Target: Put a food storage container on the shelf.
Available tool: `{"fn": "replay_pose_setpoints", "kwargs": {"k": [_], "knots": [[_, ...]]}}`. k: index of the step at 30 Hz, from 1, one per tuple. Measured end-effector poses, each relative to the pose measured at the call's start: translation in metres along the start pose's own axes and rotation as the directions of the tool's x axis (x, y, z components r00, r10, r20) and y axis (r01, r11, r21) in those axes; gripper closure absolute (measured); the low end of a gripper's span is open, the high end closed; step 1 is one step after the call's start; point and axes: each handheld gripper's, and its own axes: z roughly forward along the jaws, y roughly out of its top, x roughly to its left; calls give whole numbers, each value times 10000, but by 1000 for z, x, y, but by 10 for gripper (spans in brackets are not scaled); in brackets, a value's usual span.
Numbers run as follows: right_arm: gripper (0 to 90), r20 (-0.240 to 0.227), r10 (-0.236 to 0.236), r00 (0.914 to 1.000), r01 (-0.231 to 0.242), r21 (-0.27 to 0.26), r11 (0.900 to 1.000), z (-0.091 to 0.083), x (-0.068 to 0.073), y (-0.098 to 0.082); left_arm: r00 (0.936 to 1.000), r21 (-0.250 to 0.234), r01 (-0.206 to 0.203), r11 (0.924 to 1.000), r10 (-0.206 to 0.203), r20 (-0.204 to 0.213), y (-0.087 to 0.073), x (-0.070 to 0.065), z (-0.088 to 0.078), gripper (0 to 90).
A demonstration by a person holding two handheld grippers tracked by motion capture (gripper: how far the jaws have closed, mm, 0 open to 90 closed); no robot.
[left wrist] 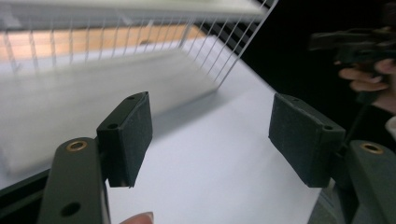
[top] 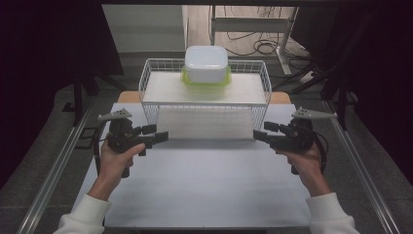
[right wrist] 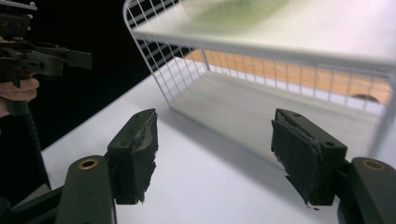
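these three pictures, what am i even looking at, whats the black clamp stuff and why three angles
A person sits at a white table and holds a hand-operated clamp tool, called a gripper, in each hand. The high view looks down from above: the left gripper is at its left, the right gripper at its right. Both point inward with jaws apart, holding nothing.

The other two pictures come from small cameras riding on each gripper, looking out between its own two black jaws: the left gripper and the right gripper.

On the table stands a white wire rack. On its top shelf sits a white plastic food container on a green-rimmed base. Cables lie on the floor behind.
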Motion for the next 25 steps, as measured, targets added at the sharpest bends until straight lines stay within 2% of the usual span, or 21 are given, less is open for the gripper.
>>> {"fn": "replay_pose_setpoints", "kwargs": {"k": [4, 7, 9, 11, 13, 16, 18, 21, 25], "knots": [[315, -24, 97, 10000, -96, 207, 9997, -4, -4, -26, 9998, 427, 47, 9991, -39, -183, -23, 4, 1, 297], [315, -59, 231, 9997, -229, 318, 9992, -5, -8, -46, 9994, 530, 136, 9985, -118, -335, -40, 8, 0, 294], [315, -49, 287, 9996, -285, 368, 9989, -4, -10, -54, 9987, 530, 229, 9983, -204, -457, -50, 9, 0, 292], [315, -18, 244, 9997, -243, 538, 9983, -2, -11, -61, 9983, 773, 225, 9968, -182, -551, -56, 11, 2, 290], [315, 35, 122, 9999, -124, 575, 9983, 0, -12, -66, 9977, 843, 319, 9959, -267, -620, -58, 14, 6, 289], [315, 2, 73, 10000, -73, 582, 9983, 0, -13, -70, 9967, 909, 146, 9957, -72, -814, -58, 13, 8, 287], [313, 68, 37, 10000, -40, 529, 9986, -1, -14, -71, 9969, 875, 155, 9960, -86, -787, -58, 13, 7, 286], [300, 43, -43, 10000, 41, 418, 9991, -1, -14, -71, 9963, 825, 263, 9962, -194, -838, -59, 15, 6, 283], [251, -95, -413, 9991, 414, 65, 9991, 0, -12, -72, 9957, 787, 303, 9964, -232, -894, -60, 18, 4, 275]]}}
